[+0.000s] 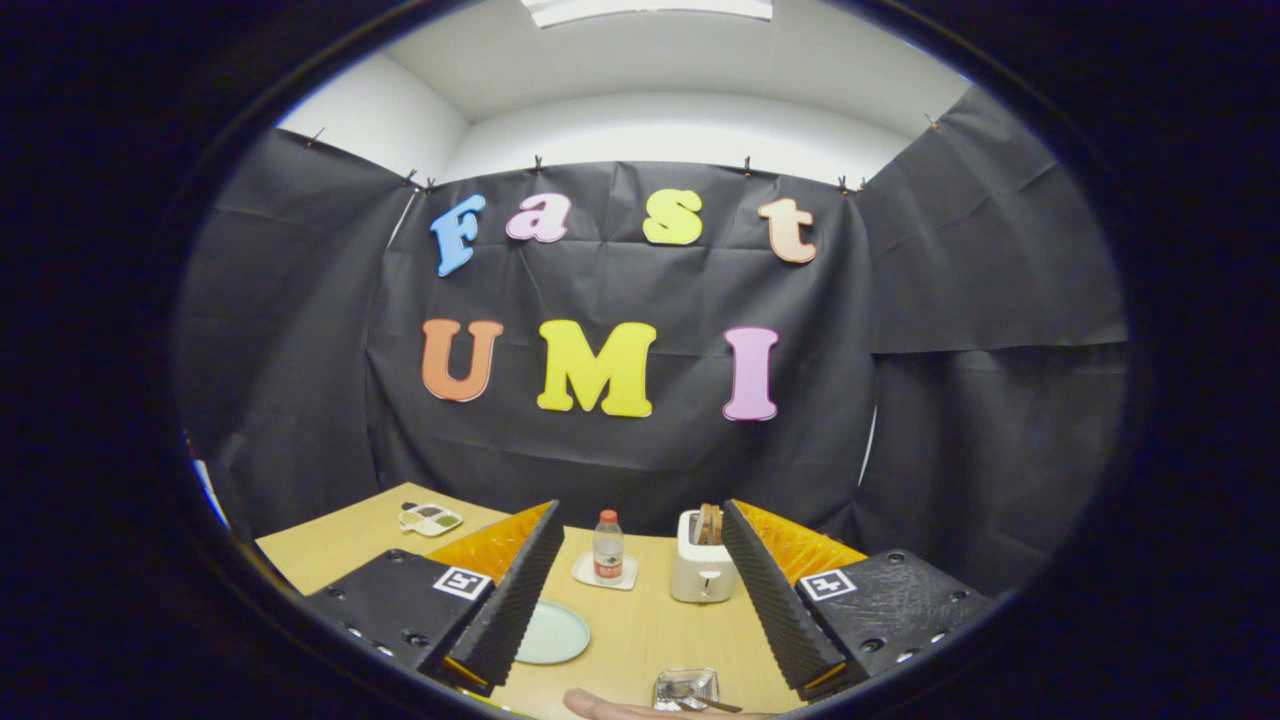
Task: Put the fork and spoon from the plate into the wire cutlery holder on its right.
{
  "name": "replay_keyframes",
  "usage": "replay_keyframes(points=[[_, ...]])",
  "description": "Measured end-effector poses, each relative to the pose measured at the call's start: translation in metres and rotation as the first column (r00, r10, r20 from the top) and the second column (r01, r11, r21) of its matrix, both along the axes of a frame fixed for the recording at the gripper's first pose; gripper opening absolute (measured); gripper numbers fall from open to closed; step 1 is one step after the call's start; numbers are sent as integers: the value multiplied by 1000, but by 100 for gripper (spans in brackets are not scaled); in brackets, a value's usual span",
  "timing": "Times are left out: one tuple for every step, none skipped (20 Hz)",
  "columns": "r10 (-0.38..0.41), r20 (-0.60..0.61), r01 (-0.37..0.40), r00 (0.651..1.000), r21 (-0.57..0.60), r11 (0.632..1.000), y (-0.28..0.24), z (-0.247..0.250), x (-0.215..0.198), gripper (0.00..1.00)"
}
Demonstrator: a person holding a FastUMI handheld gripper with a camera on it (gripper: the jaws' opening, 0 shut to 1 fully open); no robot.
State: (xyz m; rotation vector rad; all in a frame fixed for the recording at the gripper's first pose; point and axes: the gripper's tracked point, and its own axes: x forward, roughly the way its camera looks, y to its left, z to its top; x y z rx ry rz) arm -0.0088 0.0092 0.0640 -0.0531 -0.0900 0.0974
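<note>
Gripper view: tongs (640, 640) spread wide, grasping nothing, ribbed fingers (510, 600) above a light wooden tabletop (650, 630). Round pale-green plate (555, 632) beside the left finger. Shiny wire cutlery holder (686, 687) low between the fingers, a utensil handle (715, 704) at it. Beyond: bottle (607, 546) with unreadable label, cream toaster (703, 570). A hand (620, 708) below.

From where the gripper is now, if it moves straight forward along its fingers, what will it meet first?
The open gripper points between the water bottle and the toaster, so the bottle on its coaster is probably first. Depth is unclear; it might pass between them to the booth wall.
</note>
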Motion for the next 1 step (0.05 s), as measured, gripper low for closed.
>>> replay_keyframes(points=[[-5,0,5,1000,-1,1000,-2,0,1,96]])
